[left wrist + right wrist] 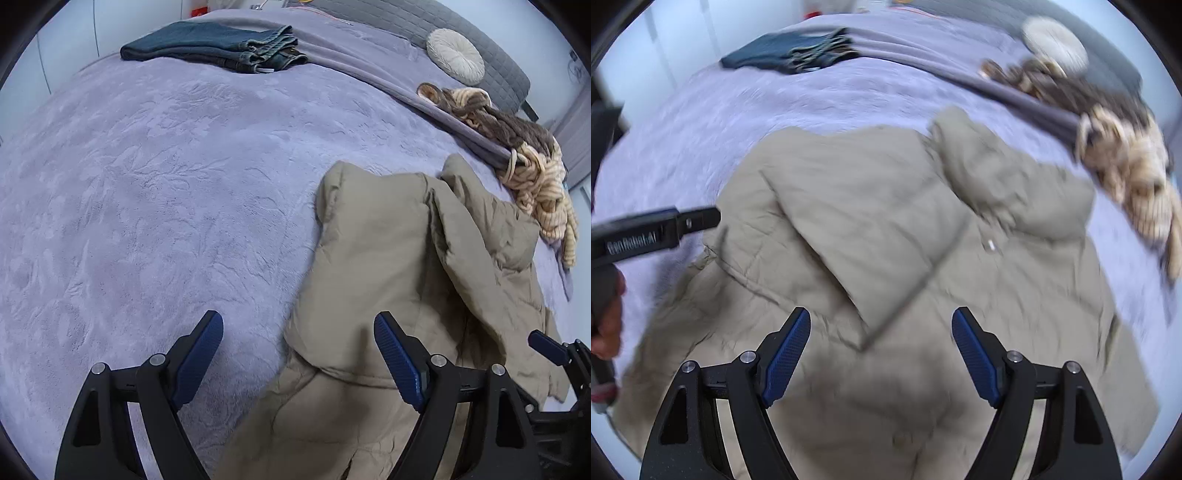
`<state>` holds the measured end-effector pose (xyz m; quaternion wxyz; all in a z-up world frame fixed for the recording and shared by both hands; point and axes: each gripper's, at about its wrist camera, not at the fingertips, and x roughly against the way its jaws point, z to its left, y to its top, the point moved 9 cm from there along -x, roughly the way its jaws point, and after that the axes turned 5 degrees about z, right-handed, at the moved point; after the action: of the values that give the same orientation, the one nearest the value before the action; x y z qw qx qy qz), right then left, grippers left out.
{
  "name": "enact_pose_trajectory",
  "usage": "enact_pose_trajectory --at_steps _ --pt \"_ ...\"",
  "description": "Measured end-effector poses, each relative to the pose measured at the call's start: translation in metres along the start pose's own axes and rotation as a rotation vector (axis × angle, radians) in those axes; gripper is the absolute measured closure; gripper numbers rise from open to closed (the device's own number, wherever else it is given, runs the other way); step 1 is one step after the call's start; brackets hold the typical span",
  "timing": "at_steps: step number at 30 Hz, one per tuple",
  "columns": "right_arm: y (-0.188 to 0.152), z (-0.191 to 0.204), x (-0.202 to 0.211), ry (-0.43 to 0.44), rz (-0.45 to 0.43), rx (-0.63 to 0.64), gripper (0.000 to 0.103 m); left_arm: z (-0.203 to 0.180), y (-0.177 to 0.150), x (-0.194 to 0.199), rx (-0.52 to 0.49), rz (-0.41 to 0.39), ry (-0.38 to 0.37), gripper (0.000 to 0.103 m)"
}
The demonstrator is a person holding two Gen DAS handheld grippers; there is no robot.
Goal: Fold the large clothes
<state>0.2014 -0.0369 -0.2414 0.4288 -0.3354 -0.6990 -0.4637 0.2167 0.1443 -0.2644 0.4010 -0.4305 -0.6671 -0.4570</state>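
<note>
A beige padded jacket [388, 258] lies spread on the lilac bed cover [147, 184], with its sleeves laid across its body. My left gripper [297, 321] hovers open over the jacket's left edge, one finger above the cover and one above the jacket, with nothing between them. My right gripper [881, 314] hangs open over the middle of the jacket [868, 221], near a folded sleeve cuff, and holds nothing. Part of its blue finger [546, 347] shows at the right edge of the left wrist view. The left gripper's black housing [646, 232] and a hand [605, 325] appear at the left of the right wrist view.
Folded dark jeans [221, 44] lie at the far side of the bed. A brown and cream knit garment [517, 147] is heaped at the right edge beside the jacket. A round cream cushion [456, 55] rests against a grey quilted headboard [491, 70].
</note>
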Motion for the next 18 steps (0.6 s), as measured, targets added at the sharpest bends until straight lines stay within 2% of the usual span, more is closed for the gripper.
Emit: enact_pose_trajectory --at_steps 3,6,7,8,9,10,11,14,16,18 --pt "0.022 0.007 -0.012 -0.072 -0.029 0.061 0.022 0.005 0.019 -0.015 0.064 0.034 -0.100 0.018" --pt "0.036 -0.018 -0.018 -0.113 -0.048 -0.007 0.022 0.000 0.038 -0.035 0.092 0.072 -0.174 0.018" --pt "0.032 -0.030 -0.015 -0.107 -0.056 -0.054 0.022 -0.004 0.043 -0.040 0.091 0.069 -0.176 0.026" --pt "0.026 -0.044 -0.010 -0.097 -0.068 -0.111 0.031 -0.010 0.048 -0.045 0.077 0.068 -0.180 0.052" --pt "0.020 -0.064 -0.007 -0.069 -0.088 -0.190 0.048 -0.019 0.048 -0.050 0.057 0.086 -0.196 0.067" --pt "0.007 -0.081 -0.004 -0.025 -0.093 -0.256 0.102 -0.028 0.048 -0.053 0.038 0.097 -0.196 0.083" --pt "-0.006 -0.100 -0.008 0.028 -0.073 -0.350 0.099 -0.034 0.048 -0.054 0.011 0.082 -0.166 0.083" --pt "-0.052 -0.147 -0.027 0.178 -0.026 -0.634 0.099 -0.056 0.041 -0.057 -0.083 0.059 -0.101 0.083" --pt "-0.084 -0.164 -0.047 0.241 0.031 -0.775 0.099 -0.065 0.036 -0.064 -0.133 0.062 -0.058 0.083" --pt "-0.105 -0.168 -0.062 0.374 0.056 -0.903 0.099 -0.068 0.034 -0.069 -0.173 0.058 0.002 0.082"
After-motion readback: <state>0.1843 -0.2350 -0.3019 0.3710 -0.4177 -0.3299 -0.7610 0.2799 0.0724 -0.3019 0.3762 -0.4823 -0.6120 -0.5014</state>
